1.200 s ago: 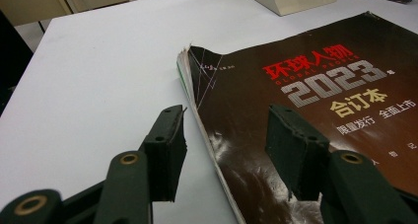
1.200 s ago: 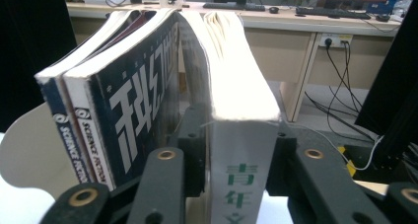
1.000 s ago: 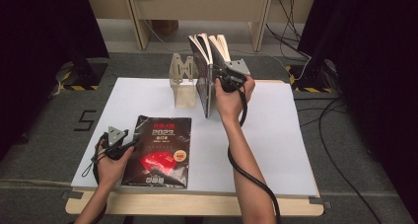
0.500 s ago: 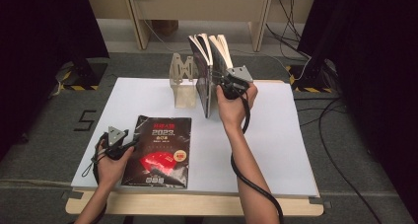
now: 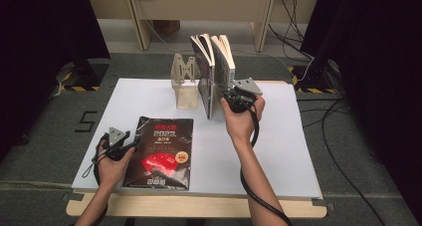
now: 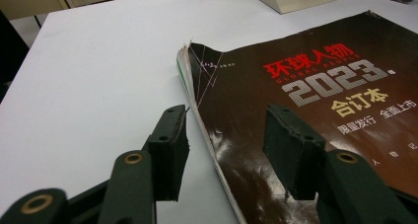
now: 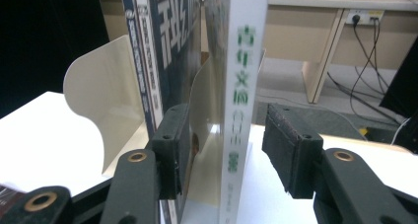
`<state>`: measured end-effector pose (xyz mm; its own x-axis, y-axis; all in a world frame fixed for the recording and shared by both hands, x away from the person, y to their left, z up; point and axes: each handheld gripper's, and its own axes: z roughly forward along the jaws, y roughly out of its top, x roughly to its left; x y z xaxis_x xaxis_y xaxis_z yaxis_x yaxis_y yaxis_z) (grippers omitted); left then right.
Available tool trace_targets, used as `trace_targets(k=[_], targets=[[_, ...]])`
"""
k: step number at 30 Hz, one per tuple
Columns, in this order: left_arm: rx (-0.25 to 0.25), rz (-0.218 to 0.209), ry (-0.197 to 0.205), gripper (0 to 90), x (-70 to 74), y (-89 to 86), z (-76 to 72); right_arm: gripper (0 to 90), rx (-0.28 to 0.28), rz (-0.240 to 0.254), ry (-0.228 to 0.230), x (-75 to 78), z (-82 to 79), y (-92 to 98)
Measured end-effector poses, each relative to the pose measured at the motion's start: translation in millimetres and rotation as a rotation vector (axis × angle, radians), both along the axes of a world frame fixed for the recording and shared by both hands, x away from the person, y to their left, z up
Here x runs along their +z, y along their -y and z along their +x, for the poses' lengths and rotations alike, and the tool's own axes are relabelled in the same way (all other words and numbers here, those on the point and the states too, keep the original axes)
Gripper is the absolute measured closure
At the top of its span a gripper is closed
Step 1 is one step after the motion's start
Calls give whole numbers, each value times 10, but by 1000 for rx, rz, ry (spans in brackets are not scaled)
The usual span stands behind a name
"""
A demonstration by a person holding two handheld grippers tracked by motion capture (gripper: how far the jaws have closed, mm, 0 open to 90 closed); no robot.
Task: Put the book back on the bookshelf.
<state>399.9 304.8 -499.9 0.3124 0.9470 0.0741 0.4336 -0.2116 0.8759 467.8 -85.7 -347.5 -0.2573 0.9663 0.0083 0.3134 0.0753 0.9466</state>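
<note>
1. Up at the back of the white table (image 5: 298,151), the right gripper (image 5: 230,97) is hovering at the upright white-spined book (image 7: 241,100), a stiff, flat-sided volume with green lettering standing in the bookend (image 5: 185,84).
2. Its jaws have just been opening; the book's spine is sitting between the ribbed black pads (image 7: 286,150) with a gap on the right, so nothing is being clamped.
3. Beside it a darker book (image 7: 162,51) is leaning against the cream metal bookend, whose plate is curving into a rounded shoulder.
4. Lower down, the left gripper (image 6: 226,150) is straddling the edge of the glossy dark magazine (image 6: 315,100) lying flat near the table's front.
5. Its jaws are standing apart, having just been closing slightly, without pinching the frayed, dog-eared corner.
</note>
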Motion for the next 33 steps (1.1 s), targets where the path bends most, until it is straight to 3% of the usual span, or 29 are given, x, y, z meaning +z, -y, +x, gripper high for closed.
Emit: trace_targets(k=[10,14,19,21,28,33], targets=[[1,-29,-27,625,4,-28,27,531,32,4,-54,-211,-205,109],[5,-43,-42,713,4,-36,40,537,42,-4,-83,-342,-242,146],[6,-25,-75,816,6,-32,96,548,54,2,-130,-504,-287,175],[6,-4,-77,893,25,-33,156,550,62,-4,-141,-558,-315,174],[31,24,-91,896,135,-79,427,553,87,-19,-195,-766,-416,213],[34,51,-141,897,171,-97,680,553,88,-16,-226,-899,-486,269]])
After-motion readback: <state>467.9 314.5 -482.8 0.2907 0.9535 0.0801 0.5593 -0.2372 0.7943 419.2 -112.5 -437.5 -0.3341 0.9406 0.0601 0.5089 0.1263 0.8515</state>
